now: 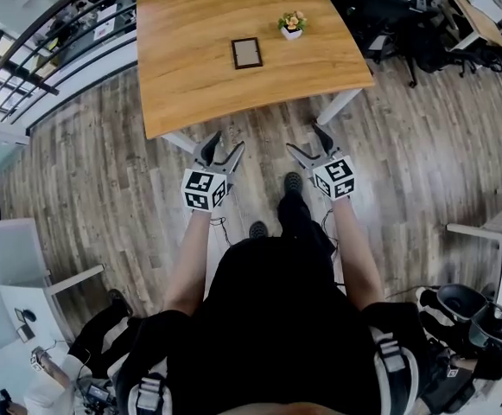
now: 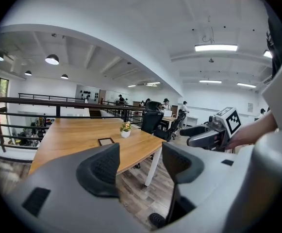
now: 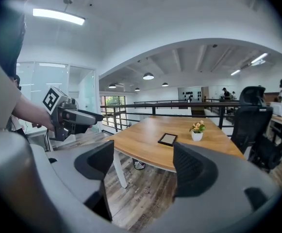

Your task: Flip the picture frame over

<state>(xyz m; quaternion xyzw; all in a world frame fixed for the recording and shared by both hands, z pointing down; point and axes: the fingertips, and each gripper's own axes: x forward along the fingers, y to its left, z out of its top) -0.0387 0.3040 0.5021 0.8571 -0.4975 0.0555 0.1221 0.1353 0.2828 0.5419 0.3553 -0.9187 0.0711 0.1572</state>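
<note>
Picture frame (image 1: 247,53) lies flat on the wooden table (image 1: 181,85) in the upper middle of the head view, just left of and a little below a small flower pot (image 1: 292,26). Both grippers sit lower, in the middle of that view, past the table's near edge and over the plank floor (image 1: 86,188). The left gripper (image 1: 222,139) is below and slightly left of the frame; the right gripper (image 1: 306,139) is below and to its right. Both are well apart from it and tilt up the picture towards the table.

In each gripper view the jaws stand wide apart with nothing between the pads, only the table and floor showing beyond.

The frame has a dark border and a pale panel facing up. Its edges run roughly square to the table's near edge. It looks close to square from above, the up-and-down side perhaps slightly longer, so the long axis cannot be told with confidence.
</note>
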